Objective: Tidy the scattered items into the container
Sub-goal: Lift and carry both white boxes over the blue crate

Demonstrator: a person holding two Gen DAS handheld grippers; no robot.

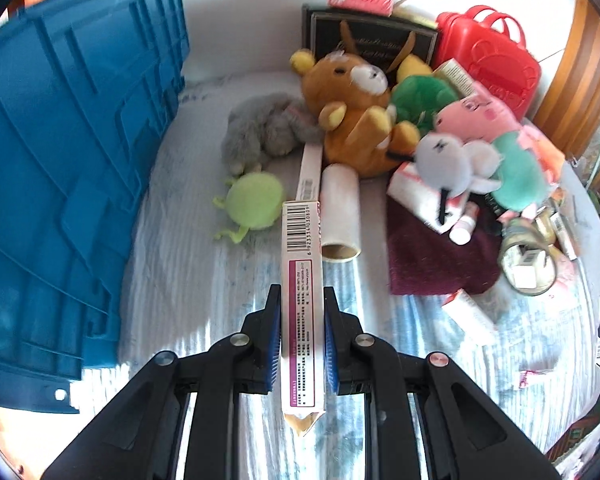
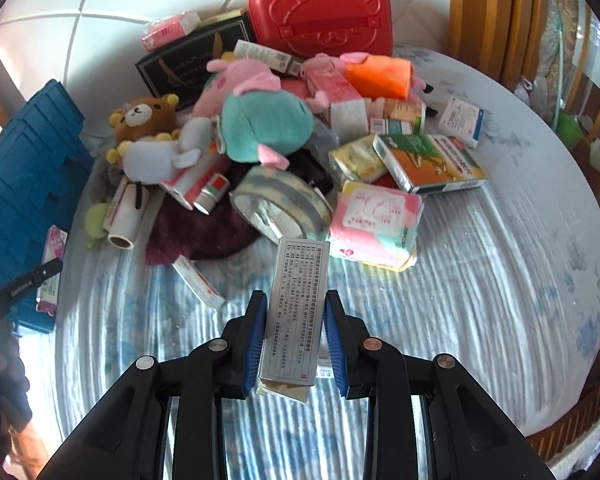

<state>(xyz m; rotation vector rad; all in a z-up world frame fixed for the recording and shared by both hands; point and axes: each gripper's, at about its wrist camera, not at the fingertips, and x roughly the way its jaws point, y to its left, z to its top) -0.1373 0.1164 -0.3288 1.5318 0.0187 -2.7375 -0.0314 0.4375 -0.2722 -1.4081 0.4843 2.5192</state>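
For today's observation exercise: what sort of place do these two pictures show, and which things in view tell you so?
Probably a bedroom in a home: the clutter lies on a pale quilted bed cover, a brown plush bear sits among other soft toys, and a wooden bed frame stands behind.

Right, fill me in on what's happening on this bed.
A person is tidying a pile of toys and packets, with a claw in each hand. The left claw is shut on a long narrow box; the right claw grips a flat grey printed box. Both boxes are held above the bedsheet. The blue crate stands at the left, nothing dropped in yet.
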